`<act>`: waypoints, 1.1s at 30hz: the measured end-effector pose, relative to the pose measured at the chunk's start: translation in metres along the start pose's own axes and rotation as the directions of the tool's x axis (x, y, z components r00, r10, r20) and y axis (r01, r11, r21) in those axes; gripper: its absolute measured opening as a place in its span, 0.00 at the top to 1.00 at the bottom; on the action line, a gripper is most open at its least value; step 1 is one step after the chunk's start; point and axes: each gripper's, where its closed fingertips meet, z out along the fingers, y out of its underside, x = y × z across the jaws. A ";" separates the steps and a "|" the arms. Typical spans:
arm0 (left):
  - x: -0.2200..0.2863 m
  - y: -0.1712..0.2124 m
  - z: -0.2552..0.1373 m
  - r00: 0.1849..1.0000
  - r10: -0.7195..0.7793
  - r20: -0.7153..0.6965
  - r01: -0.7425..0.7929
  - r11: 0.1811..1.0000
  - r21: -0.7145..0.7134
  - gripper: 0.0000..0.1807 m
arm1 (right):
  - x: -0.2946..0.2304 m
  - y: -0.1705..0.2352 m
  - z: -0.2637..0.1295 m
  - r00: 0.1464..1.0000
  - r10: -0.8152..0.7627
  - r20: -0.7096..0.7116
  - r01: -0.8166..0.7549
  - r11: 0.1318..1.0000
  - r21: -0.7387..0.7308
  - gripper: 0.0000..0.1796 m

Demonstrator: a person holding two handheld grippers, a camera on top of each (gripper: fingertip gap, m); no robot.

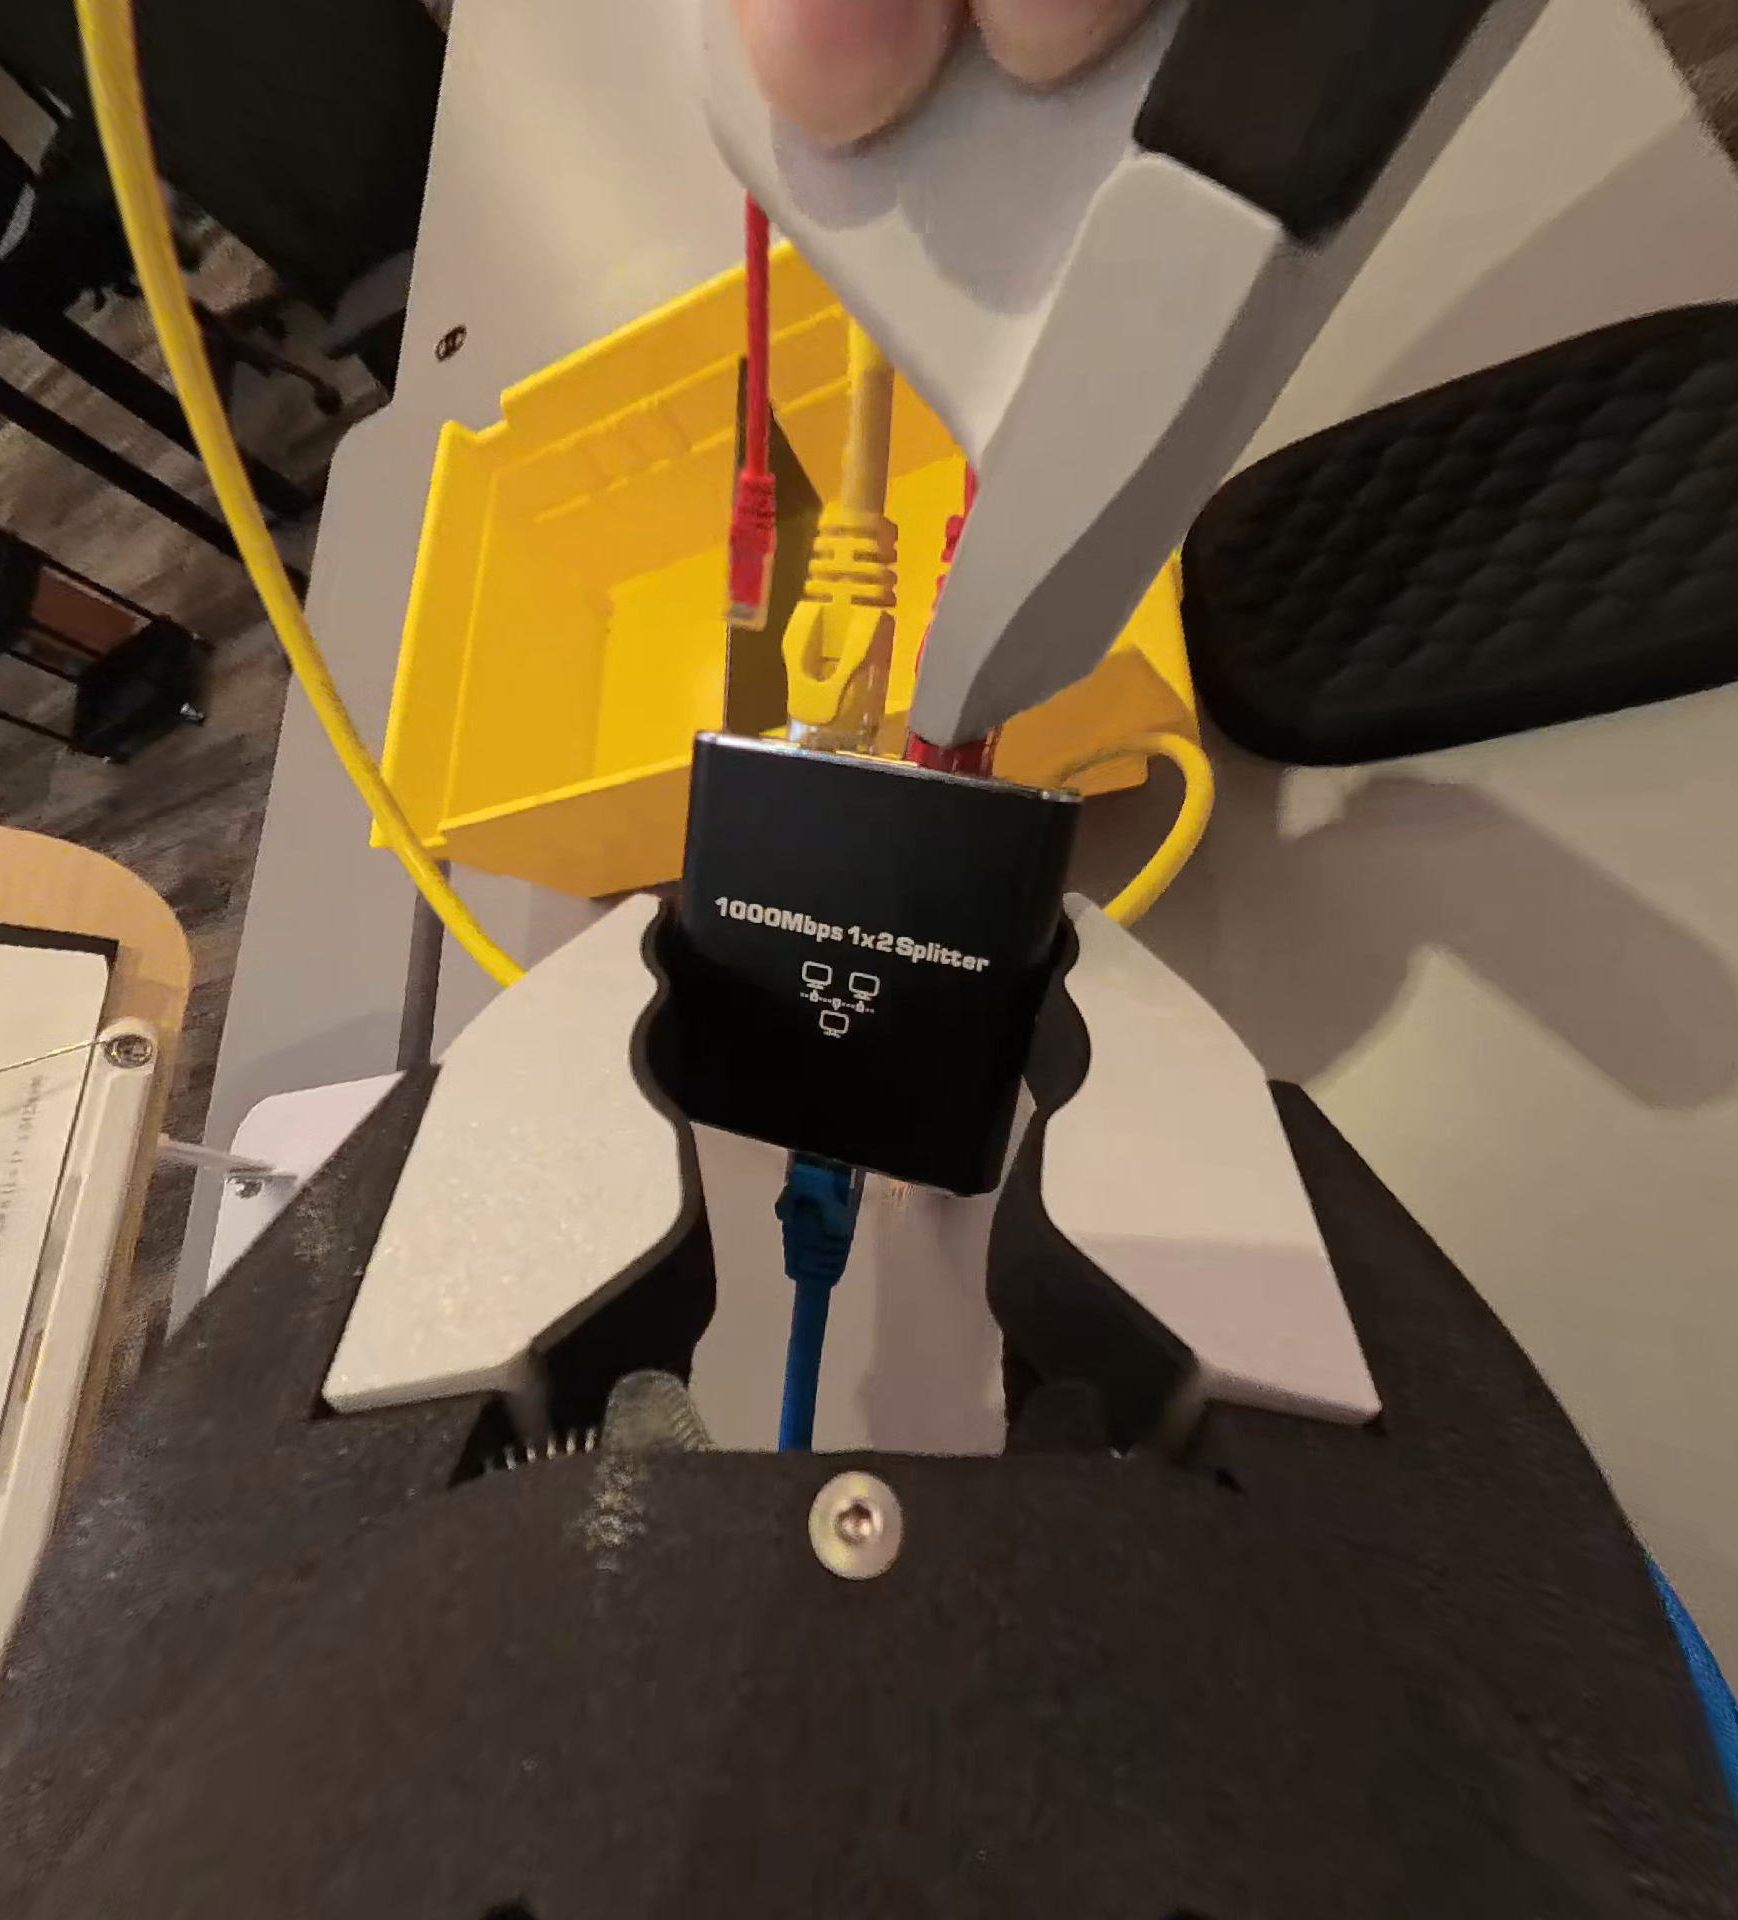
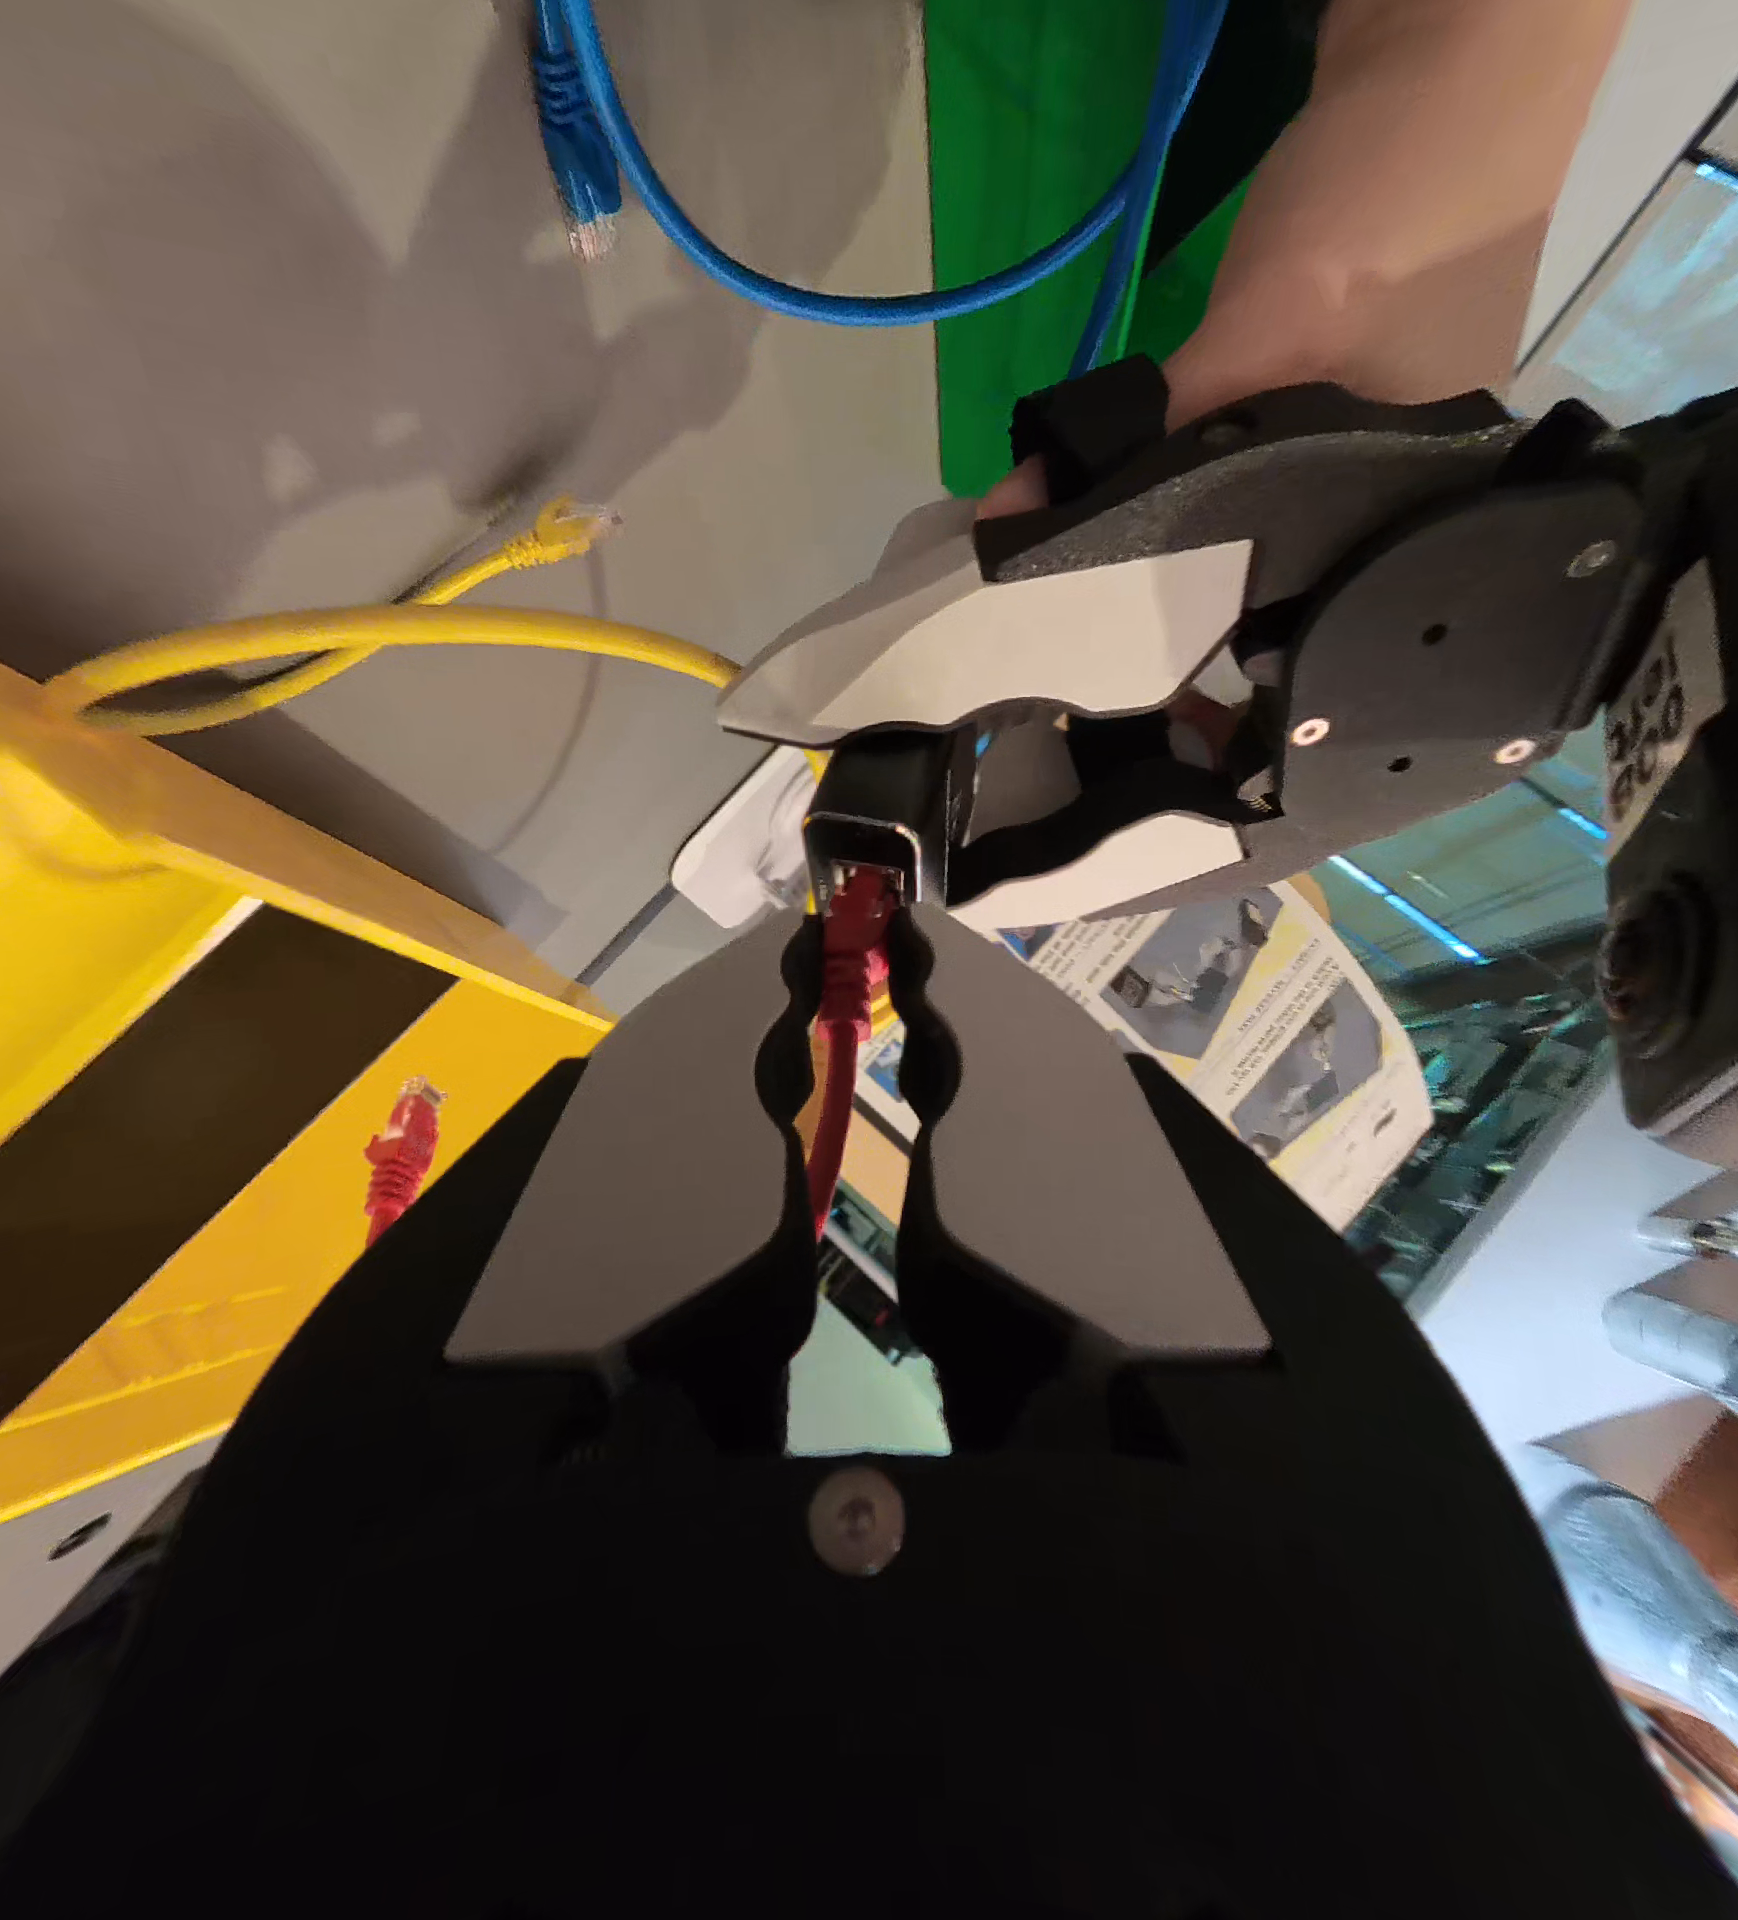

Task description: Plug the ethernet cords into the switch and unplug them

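Note:
My left gripper is shut on a small black switch box and holds it above the table. A yellow cord plug sits in its far left port. A blue cord is plugged into its near side. My right gripper is shut on a red cord plug that sits at the switch's port; in the left wrist view it comes down from the top with the red plug at the far right port. The red cord's other end hangs free.
A yellow plastic bin stands on the white table behind the switch. A black mesh pad lies at the right. A printed sheet on a wooden board lies at the left. Loose blue and yellow plugs lie on the table. The gap from one gripper's tips to the other's is roughly 4 centimetres.

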 end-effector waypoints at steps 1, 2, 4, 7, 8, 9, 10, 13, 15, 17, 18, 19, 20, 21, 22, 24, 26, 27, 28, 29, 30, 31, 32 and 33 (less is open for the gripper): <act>0.000 0.002 -0.001 1.000 0.003 -0.004 -0.003 1.000 -0.003 0.64 | 0.000 -0.001 0.002 1.000 0.007 0.012 -0.007 1.000 0.006 0.93; 0.000 0.003 -0.002 1.000 0.002 -0.016 -0.002 1.000 -0.001 0.64 | 0.001 -0.002 0.003 0.999 0.021 0.024 -0.021 1.000 0.015 0.93; 0.003 0.006 -0.007 0.999 0.013 -0.041 -0.013 1.000 0.001 0.64 | 0.005 -0.007 0.003 0.998 0.054 0.034 -0.055 0.997 0.044 0.93; 0.006 0.006 -0.015 0.997 0.032 -0.063 -0.032 0.999 -0.001 0.64 | 0.010 -0.013 0.001 0.997 0.068 0.043 -0.071 0.996 0.061 0.93; 0.009 0.007 -0.015 0.996 0.037 -0.076 -0.037 0.999 -0.005 0.64 | 0.010 -0.016 0.001 0.995 0.079 0.065 -0.083 0.994 0.067 0.93; 0.009 0.008 -0.015 0.996 0.053 -0.072 -0.054 0.998 -0.013 0.64 | 0.009 -0.017 0.001 0.995 0.063 0.078 -0.068 0.996 0.061 0.93; 0.010 0.011 -0.013 0.995 0.077 -0.061 -0.079 0.996 -0.037 0.64 | 0.008 -0.018 0.002 0.994 0.049 0.099 -0.055 0.997 0.058 0.93; 0.016 0.010 -0.013 0.992 0.068 -0.105 -0.070 0.997 -0.023 0.64 | 0.006 -0.023 -0.001 0.988 0.069 0.141 -0.080 0.994 0.077 0.93; 0.014 0.005 -0.018 0.994 0.071 -0.088 -0.072 0.997 -0.005 0.64 | 0.010 -0.022 -0.005 0.987 0.083 0.137 -0.095 0.993 0.077 0.92; 0.016 0.007 -0.018 0.992 0.076 -0.097 -0.077 0.997 -0.015 0.64 | 0.010 -0.024 -0.005 0.985 0.080 0.154 -0.093 0.993 0.075 0.93; 0.016 0.008 -0.017 0.992 0.083 -0.095 -0.086 0.996 -0.022 0.64 | 0.008 -0.024 -0.004 0.984 0.070 0.161 -0.082 0.994 0.071 0.92; 0.018 0.010 -0.016 0.991 0.080 -0.108 -0.084 0.996 -0.038 0.64 | 0.006 -0.026 -0.004 0.982 0.070 0.174 -0.084 0.994 0.074 0.92; 0.018 0.010 -0.016 0.991 0.090 -0.101 -0.095 0.994 -0.047 0.64 | 0.005 -0.026 -0.003 0.980 0.072 0.185 -0.087 0.993 0.076 0.92; 0.019 0.010 -0.016 0.990 0.094 -0.103 -0.099 0.994 -0.047 0.64 | 0.005 -0.027 -0.004 0.978 0.076 0.192 -0.093 0.992 0.081 0.92; 0.020 0.009 -0.016 0.990 0.080 -0.120 -0.085 0.996 -0.039 0.64 | 0.005 -0.027 -0.005 0.977 0.079 0.197 -0.096 0.992 0.082 0.92; 0.021 0.008 -0.017 0.989 0.073 -0.131 -0.077 0.997 -0.024 0.64 | 0.006 -0.027 -0.006 0.977 0.090 0.193 -0.108 0.991 0.084 0.92; 0.022 0.006 -0.019 0.988 0.077 -0.132 -0.079 0.997 -0.015 0.64 | 0.007 -0.028 -0.008 0.978 0.102 0.180 -0.119 0.989 0.086 0.92; 0.022 0.005 -0.020 0.988 0.073 -0.139 -0.075 0.997 -0.011 0.64 | 0.008 -0.028 -0.009 0.980 0.099 0.172 -0.116 0.990 0.086 0.92; 0.022 0.004 -0.020 0.988 0.075 -0.138 -0.076 0.997 -0.003 0.64 | 0.008 -0.028 -0.009 0.980 0.107 0.167 -0.122 0.989 0.084 0.92; 0.024 0.003 -0.020 0.987 0.068 -0.148 -0.069 0.998 0.000 0.64 | 0.008 -0.028 -0.010 0.981 0.109 0.161 -0.124 0.989 0.084 0.92; 0.024 0.002 -0.021 0.987 0.063 -0.151 -0.063 0.998 0.007 0.64 | 0.008 -0.027 -0.011 0.984 0.108 0.143 -0.120 0.990 0.079 0.92; 0.024 0.000 -0.022 0.986 0.066 -0.153 -0.063 0.998 0.025 0.64 | 0.009 -0.027 -0.013 0.983 0.124 0.132 -0.135 0.988 0.078 0.92; 0.026 -0.002 -0.023 0.985 0.063 -0.160 -0.059 0.998 0.024 0.64 | 0.009 -0.028 -0.016 0.985 0.124 0.122 -0.134 0.988 0.082 0.92; 0.027 -0.002 -0.023 0.985 0.068 -0.161 -0.065 0.998 0.026 0.64 | 0.009 -0.028 -0.016 0.986 0.119 0.114 -0.128 0.989 0.074 0.92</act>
